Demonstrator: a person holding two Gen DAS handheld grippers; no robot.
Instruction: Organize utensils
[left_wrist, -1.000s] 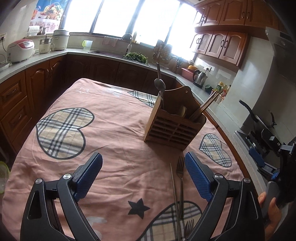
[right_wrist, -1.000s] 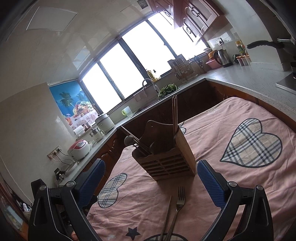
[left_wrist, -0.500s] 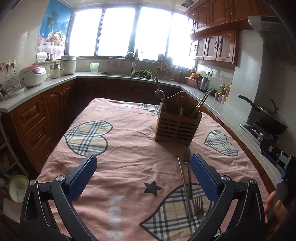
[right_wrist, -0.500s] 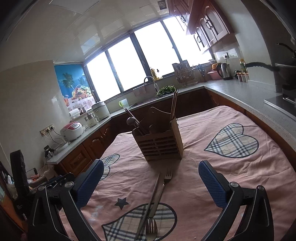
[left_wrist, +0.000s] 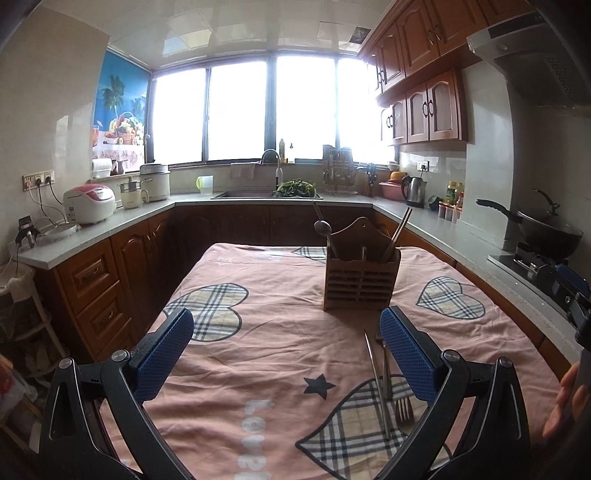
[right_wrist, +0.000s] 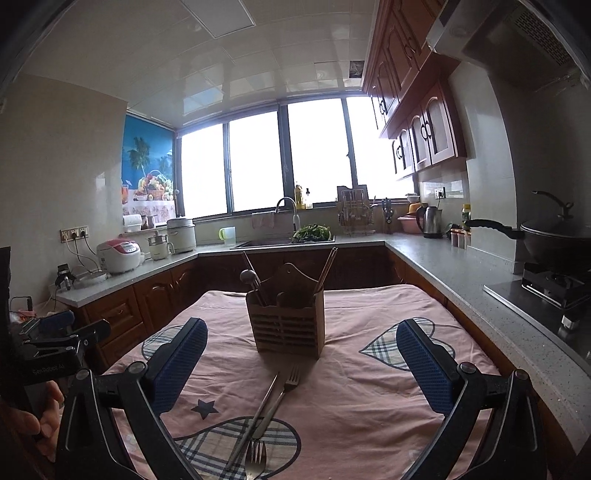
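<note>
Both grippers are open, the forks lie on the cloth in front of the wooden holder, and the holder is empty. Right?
Not quite: the wooden holder is not empty. The right wrist view shows a spoon and chopsticks standing in it. The rest holds: the left gripper and right gripper are open, and the forks lie on the cloth in front of it.
</note>
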